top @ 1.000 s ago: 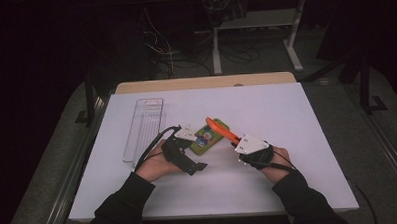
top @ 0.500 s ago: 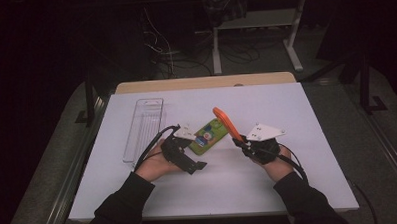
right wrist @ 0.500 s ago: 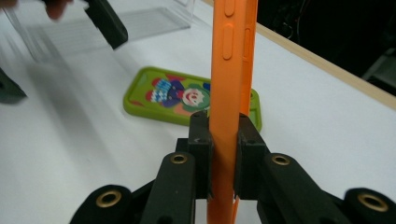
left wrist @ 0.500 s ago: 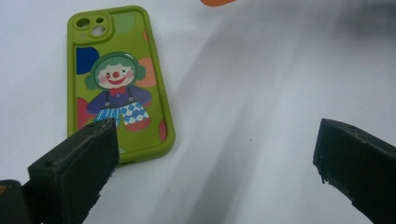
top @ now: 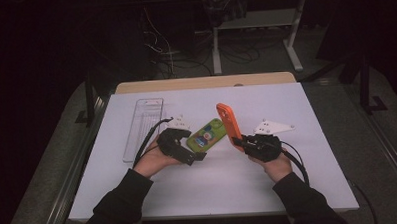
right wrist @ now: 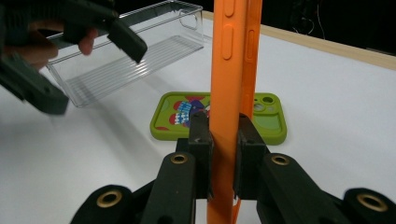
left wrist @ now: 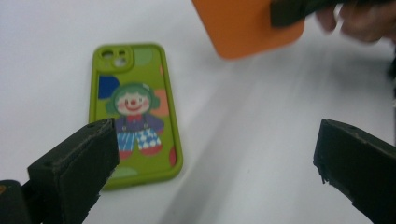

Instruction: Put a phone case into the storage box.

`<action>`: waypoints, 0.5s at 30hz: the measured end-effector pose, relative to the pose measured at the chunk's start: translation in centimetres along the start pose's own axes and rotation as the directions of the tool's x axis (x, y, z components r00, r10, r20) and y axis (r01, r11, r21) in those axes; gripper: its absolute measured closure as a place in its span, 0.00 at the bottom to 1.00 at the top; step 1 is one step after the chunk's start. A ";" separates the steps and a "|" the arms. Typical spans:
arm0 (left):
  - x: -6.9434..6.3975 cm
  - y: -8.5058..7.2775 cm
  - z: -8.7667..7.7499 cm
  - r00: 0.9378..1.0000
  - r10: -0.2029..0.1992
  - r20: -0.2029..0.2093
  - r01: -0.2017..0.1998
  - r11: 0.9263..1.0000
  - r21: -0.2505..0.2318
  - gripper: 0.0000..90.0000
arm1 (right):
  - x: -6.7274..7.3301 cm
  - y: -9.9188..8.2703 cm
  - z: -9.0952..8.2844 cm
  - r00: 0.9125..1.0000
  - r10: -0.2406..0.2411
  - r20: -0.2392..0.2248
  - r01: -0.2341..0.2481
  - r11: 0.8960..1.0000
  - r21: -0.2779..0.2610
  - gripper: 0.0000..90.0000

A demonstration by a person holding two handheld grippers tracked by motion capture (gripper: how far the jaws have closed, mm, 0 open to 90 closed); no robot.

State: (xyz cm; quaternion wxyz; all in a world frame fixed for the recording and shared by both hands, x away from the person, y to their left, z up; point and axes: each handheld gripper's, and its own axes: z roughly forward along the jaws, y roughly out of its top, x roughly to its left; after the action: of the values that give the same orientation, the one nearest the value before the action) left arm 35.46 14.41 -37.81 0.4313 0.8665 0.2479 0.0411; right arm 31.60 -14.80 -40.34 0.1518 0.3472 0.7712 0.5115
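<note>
My right gripper (top: 240,141) is shut on the lower edge of an orange phone case (top: 227,122), which stands nearly upright above the white table. In the right gripper view the pads (right wrist: 201,135) pinch the orange case (right wrist: 229,56) from both sides. A green phone case with a clown picture (top: 206,134) lies flat on the table between the two hands. My left gripper (top: 190,146) sits just left of it, open, with nothing between its jaws. From the left gripper (left wrist: 217,140), the green case (left wrist: 133,107) lies ahead on the left and the orange case (left wrist: 247,23) at the top.
A clear plastic tray (top: 143,126) lies lengthwise at the left of the white table cover (top: 289,189). A wooden table edge (top: 200,83) shows at the back. Beyond it are dark floor, cables and a stand's legs.
The right gripper has swung the orange case from lying low beside the green case up to nearly upright and a little to the right. The left gripper has stayed in place.
</note>
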 end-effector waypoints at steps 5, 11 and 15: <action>0.3 1.5 -0.5 1.000 -0.018 0.015 0.019 0.998 -0.067 0.00 | 0.2 0.0 0.1 1.000 0.009 -0.011 -0.010 1.000 -0.005 0.87; 0.8 3.3 -0.8 0.999 -0.040 0.026 0.042 0.992 -0.120 0.00 | 0.6 0.0 0.2 1.000 0.015 -0.017 -0.015 1.000 -0.006 0.87; 0.8 4.1 -0.5 0.998 -0.056 0.041 0.061 0.989 -0.137 0.00 | 0.9 -0.1 0.4 1.000 0.009 -0.022 -0.009 1.000 -0.006 0.87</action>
State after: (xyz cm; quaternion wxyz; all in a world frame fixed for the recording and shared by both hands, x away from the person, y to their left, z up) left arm 37.66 13.10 -34.46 0.4956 0.8276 0.2619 0.0296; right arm 31.13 -13.91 -40.44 0.1417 0.3445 0.7698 0.5183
